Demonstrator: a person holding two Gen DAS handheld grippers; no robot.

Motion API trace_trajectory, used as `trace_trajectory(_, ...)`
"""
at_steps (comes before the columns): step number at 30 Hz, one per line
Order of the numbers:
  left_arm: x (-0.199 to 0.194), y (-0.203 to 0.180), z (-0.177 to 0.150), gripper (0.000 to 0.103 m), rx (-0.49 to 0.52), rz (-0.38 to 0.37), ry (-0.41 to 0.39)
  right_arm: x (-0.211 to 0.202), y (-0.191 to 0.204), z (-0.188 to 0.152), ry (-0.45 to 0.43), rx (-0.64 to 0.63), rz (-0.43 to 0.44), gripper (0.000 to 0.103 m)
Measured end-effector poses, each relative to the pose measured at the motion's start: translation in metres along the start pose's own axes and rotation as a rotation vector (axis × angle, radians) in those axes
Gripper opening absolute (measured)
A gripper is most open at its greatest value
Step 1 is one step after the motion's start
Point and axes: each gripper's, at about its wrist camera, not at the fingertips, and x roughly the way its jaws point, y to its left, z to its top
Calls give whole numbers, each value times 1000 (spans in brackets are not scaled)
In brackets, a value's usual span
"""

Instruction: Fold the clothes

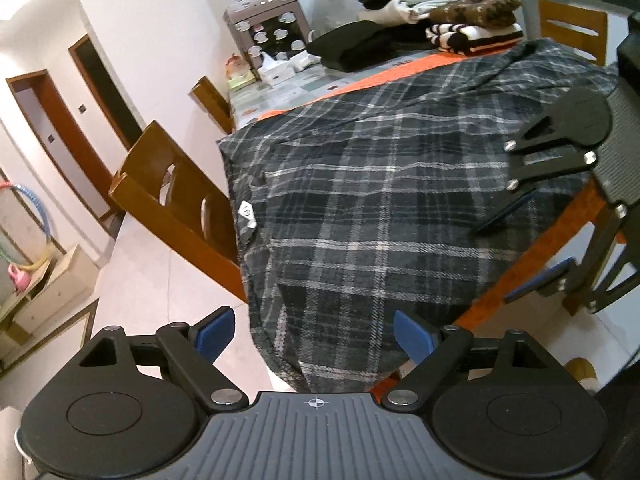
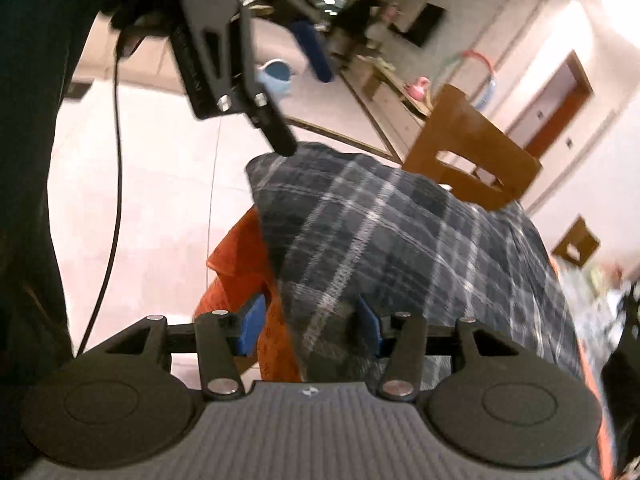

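Observation:
A dark grey plaid shirt point(image 1: 380, 208) lies spread over the orange-covered table point(image 1: 516, 276), its lower part hanging off the near edge. My left gripper point(image 1: 314, 338) is open, its blue pads point(image 1: 216, 336) standing either side of the hanging hem without closing on it. My right gripper point(image 2: 310, 326) is open around the shirt's edge point(image 2: 400, 240) and the orange cloth point(image 2: 244, 256). In the left wrist view the right gripper point(image 1: 516, 252) sits at the table's right edge. In the right wrist view the left gripper point(image 2: 296, 92) hovers beyond the shirt's far corner.
Folded clothes point(image 1: 404, 20) are stacked at the far end of the table. Wooden chairs point(image 1: 180, 208) stand along the left side, another point(image 1: 572, 32) at the far right. A cabinet with cups point(image 1: 268, 28) is behind. A black cable point(image 2: 112, 168) hangs beside the person.

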Motion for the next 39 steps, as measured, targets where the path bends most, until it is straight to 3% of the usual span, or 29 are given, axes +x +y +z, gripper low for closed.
trace_trajectory(2, 1, -6, -2, 88, 30, 0, -6, 6, 7, 1, 7, -78, 2, 55)
trace_trajectory(4, 3, -12, -4, 88, 52, -3, -12, 7, 7, 3, 13, -123, -5, 41)
trace_trajectory(6, 7, -16, -5, 89, 63, -7, -18, 6, 6, 4, 18, -155, -18, 20)
trace_trajectory(8, 10, -20, -6, 89, 74, -11, -24, 5, 4, 6, 22, -187, -30, 9)
trace_trajectory(11, 13, -25, -9, 89, 83, -17, -29, 0, -1, 10, 13, -192, -38, 6)
trace_trajectory(18, 18, -38, -16, 89, 126, -13, -53, -22, -25, 23, -27, -17, -7, 6)
trace_trajectory(22, 25, -38, -19, 87, 186, 68, -60, -34, -46, 30, -49, 91, -17, 6)
trace_trajectory(25, 31, -37, -21, 56, 233, 134, -66, -41, -59, 33, -58, 156, -25, 6)
trace_trajectory(26, 33, -37, -22, 39, 248, 155, -68, -43, -62, 33, -59, 176, -26, 6)
trace_trajectory(29, 27, -24, -15, 16, 222, 161, -93, -45, -67, 32, -57, 218, -33, 7)
trace_trajectory(31, 21, -13, -7, 14, 188, 153, -104, -49, -69, 29, -50, 251, -30, 12)
trace_trajectory(33, 15, -2, 3, 12, 146, 137, -107, -54, -69, 23, -44, 288, -59, 46)
trace_trajectory(39, 7, 23, 41, 9, 23, 75, -111, -75, -66, -15, 16, 426, -168, 59)
